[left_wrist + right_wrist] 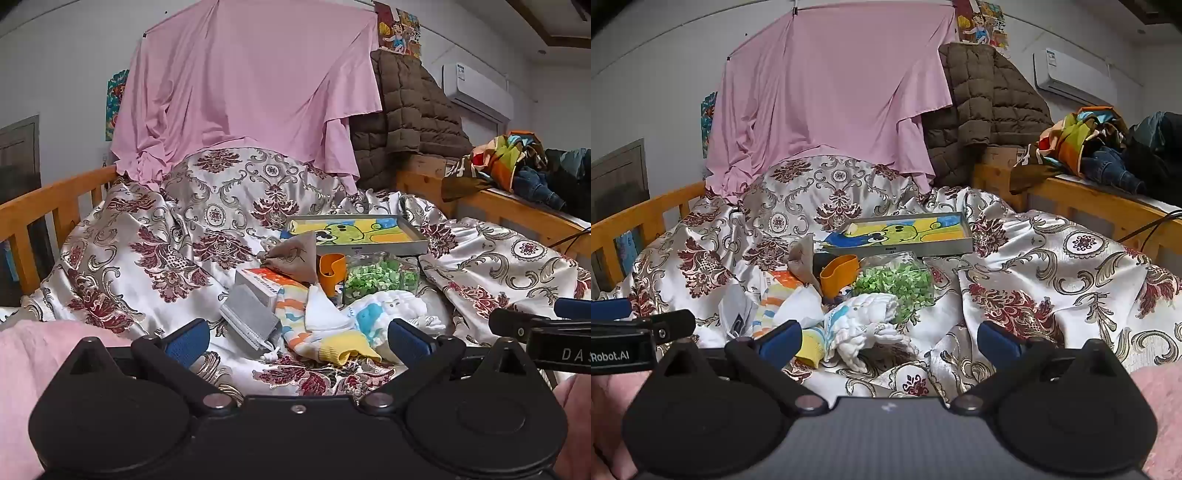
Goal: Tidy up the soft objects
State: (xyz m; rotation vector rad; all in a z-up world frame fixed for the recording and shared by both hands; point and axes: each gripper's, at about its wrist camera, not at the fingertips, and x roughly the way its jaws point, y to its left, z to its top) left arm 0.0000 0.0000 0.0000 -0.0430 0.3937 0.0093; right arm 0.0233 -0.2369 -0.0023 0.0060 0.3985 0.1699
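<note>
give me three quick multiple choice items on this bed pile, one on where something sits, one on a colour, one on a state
1. Where is the framed picture relative to the orange cup?
A. behind it, further up the bed
B. under it
C. on the wooden rail

2. What colour is the sheet hung behind the bed?
A. green
B. pink
C. black

3. How do the left gripper and right gripper stand?
A. both shut on cloth
B. one holds the cup
C. both open, holding nothing

Answers:
1 A, the picture lies beyond the cup.
2 B, the hung sheet is plainly pink.
3 C, each gripper's blue pads stand wide apart with nothing pressed between them.
</note>
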